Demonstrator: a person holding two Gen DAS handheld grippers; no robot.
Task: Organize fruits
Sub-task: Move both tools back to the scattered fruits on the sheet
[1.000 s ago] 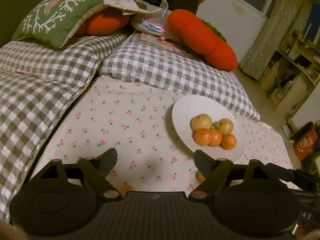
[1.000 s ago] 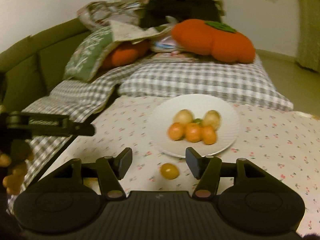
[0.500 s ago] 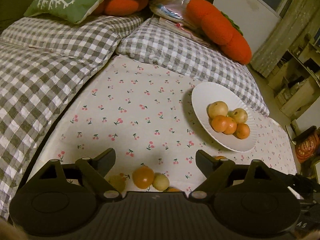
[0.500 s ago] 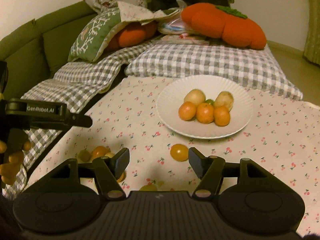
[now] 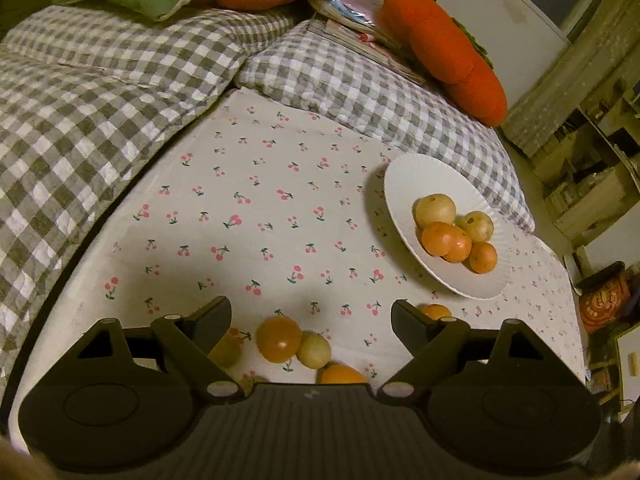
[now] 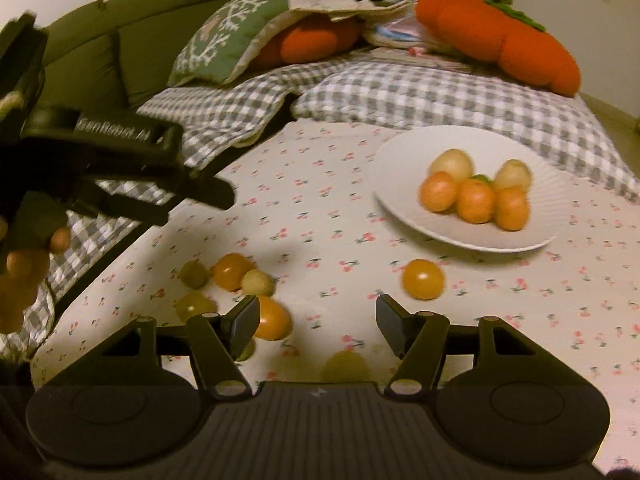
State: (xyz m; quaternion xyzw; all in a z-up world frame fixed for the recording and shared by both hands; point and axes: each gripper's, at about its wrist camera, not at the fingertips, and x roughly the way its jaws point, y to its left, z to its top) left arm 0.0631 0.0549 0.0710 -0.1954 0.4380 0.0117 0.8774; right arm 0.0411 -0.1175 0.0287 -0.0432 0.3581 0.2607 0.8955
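Observation:
A white plate (image 5: 404,184) (image 6: 400,152) holds several oranges and pale fruits on the cherry-print cloth (image 5: 260,200). Loose fruits lie near the front edge: an orange one (image 5: 279,338) beside a pale one (image 5: 315,350), another orange (image 5: 434,311) near the plate, and more at the bottom. My left gripper (image 5: 311,316) is open and empty above the loose fruits. My right gripper (image 6: 318,320) is open and empty, with an orange fruit (image 6: 423,279) just ahead, a cluster (image 6: 232,271) to its left and an orange fruit (image 6: 272,317) by its left finger. The left gripper's body (image 6: 120,148) shows at the left.
Grey checked cushions (image 5: 100,100) (image 6: 400,92) border the cloth at the back and left. An orange plush pumpkin (image 5: 448,52) (image 6: 500,36) and a green pillow (image 6: 232,36) lie behind. Shelves (image 5: 580,168) stand at the right, off the cloth.
Both grippers have tilted down and drawn back, so the loose fruits near the front edge have come into view. Both stay open and empty.

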